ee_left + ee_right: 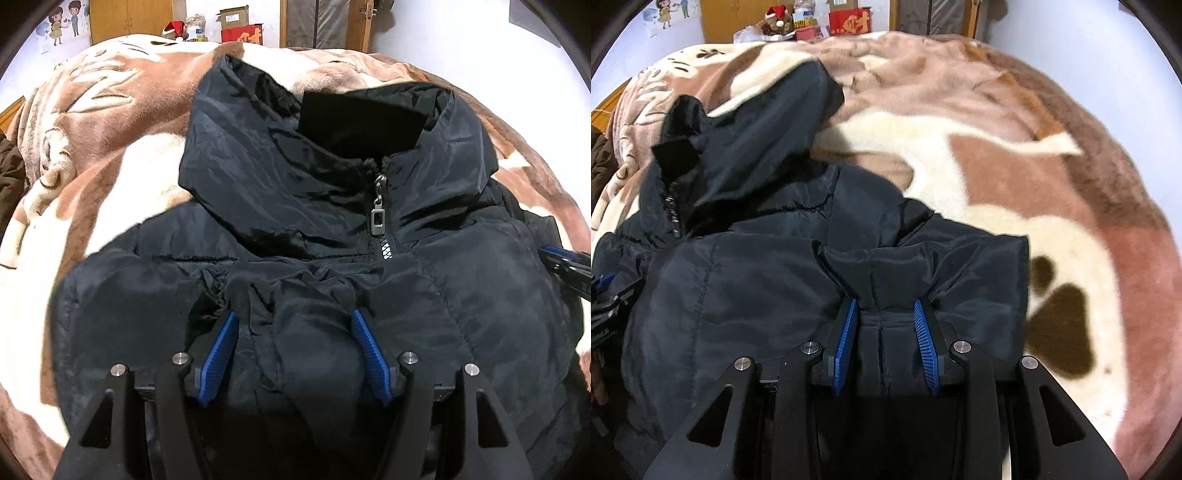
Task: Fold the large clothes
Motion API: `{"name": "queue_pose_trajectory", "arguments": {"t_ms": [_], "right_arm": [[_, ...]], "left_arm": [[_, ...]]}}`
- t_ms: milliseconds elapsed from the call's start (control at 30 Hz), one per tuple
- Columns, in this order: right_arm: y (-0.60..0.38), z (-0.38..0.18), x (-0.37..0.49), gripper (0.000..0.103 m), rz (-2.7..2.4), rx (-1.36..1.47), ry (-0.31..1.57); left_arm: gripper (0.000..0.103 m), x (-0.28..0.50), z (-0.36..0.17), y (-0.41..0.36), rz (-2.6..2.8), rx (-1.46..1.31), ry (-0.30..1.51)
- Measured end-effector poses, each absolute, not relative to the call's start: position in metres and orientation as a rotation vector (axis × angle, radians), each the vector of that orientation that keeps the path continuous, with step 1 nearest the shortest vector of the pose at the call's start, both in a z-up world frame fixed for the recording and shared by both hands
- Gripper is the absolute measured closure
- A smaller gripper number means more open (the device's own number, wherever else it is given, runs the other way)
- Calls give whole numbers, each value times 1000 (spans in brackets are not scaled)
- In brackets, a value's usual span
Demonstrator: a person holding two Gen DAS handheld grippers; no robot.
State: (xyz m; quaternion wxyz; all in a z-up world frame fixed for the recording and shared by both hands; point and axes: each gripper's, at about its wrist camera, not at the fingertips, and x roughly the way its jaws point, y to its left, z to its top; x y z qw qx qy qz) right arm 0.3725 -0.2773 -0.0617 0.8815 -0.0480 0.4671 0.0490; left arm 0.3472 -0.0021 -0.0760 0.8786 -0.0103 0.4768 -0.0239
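1. Black padded jacket (332, 206) lies on the bed, on a brown-and-cream plush blanket (110, 122). It faces front-up, with the zipper pull (377, 218) at the throat and the hood (280, 147) spread toward the far side of the bed.

2. Left gripper (291, 321): blue pads stand fairly wide, but a thick bunch of jacket fabric fills the gap and puckers at both pads. I read that as clamped on the jacket.

3. Right gripper (884, 306): pads closer together, pinched on a narrower gathered fold with a seam running down between them. Also clamped. Seen from the right wrist, this fold sits at the jacket's edge nearest the bare blanket.

4. Risk: the shell is slick and shiny, the fill puffy. A pinch on the outer layer alone could slide out once the jacket's weight comes on, the left grip more likely, since its bunch is bulkier and looser.

5. Risk: if the two hands travel unevenly, the fold line will skew and the hood could drag or bunch underneath.

6. Risk: the plush blanket may cling and lift with the jacket if a pad has caught pile. I cannot tell from here.

7. Look of the garment: creased hood, quilted body, matte sheen, no sleeve clearly in view.

8. Beyond the bed are a wooden wardrobe (129, 18), a red box (242, 33) and a cardboard box (232, 16).
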Motion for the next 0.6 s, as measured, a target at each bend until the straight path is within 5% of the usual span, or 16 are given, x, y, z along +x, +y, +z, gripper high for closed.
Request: {"name": "queue_pose_trajectory", "arguments": {"t_ms": [267, 600], "right_arm": [[-274, -39, 311, 70, 193, -37, 899], [-258, -90, 334, 70, 207, -91, 1020]], "left_arm": [[45, 300, -18, -6, -85, -25, 875], [42, 309, -76, -11, -67, 3, 994]]}}
